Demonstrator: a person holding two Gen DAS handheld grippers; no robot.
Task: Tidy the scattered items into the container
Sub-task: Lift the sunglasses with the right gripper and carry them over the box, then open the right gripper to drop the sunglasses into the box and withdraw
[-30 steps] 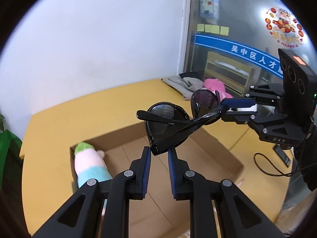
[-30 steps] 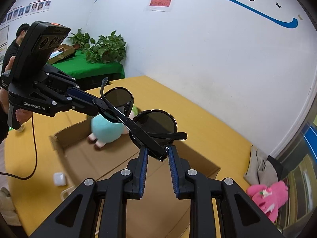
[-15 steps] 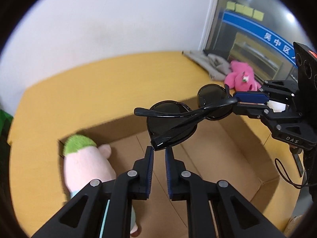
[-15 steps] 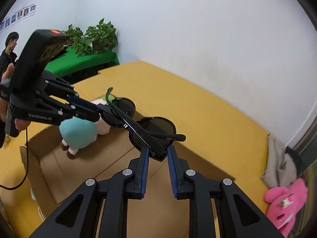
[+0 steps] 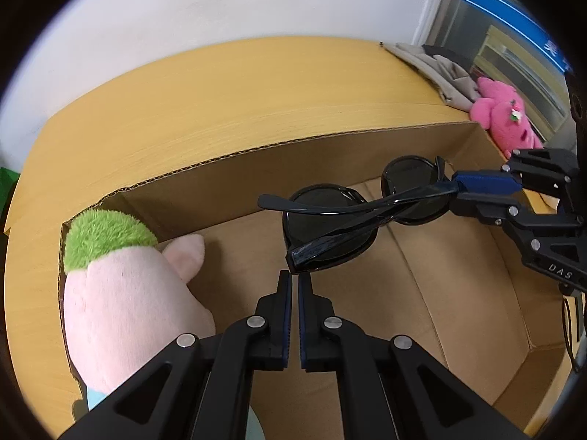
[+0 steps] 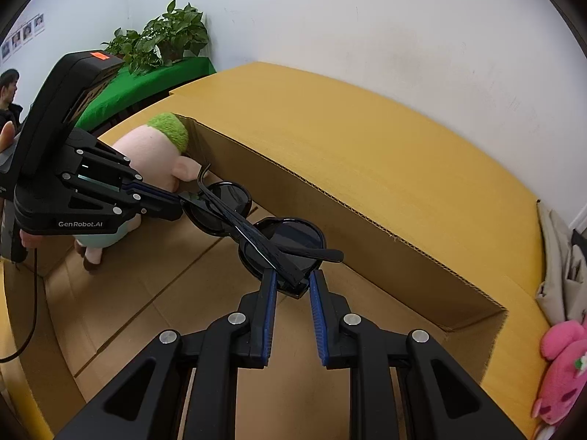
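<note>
Black sunglasses (image 5: 352, 216) hang low inside an open cardboard box (image 5: 227, 187), held between both grippers. My left gripper (image 5: 294, 275) is shut on one end of the frame; from the right wrist view it (image 6: 179, 203) pinches the far lens edge. My right gripper (image 6: 290, 282) has its jaws slightly apart around the near end of the sunglasses (image 6: 256, 231); it shows in the left wrist view (image 5: 455, 187) touching the frame. A pink plush with green hair (image 5: 121, 278) lies in the box's left end.
The box sits on a yellow table (image 5: 227, 95) against a white wall. A pink plush toy (image 5: 504, 117) and grey cloth (image 5: 436, 69) lie on the table right of the box. A potted plant (image 6: 165, 36) stands on a green table beyond.
Both grippers have lowered the sunglasses from above the box down into it. The right gripper's jaws have widened a little around the frame.
</note>
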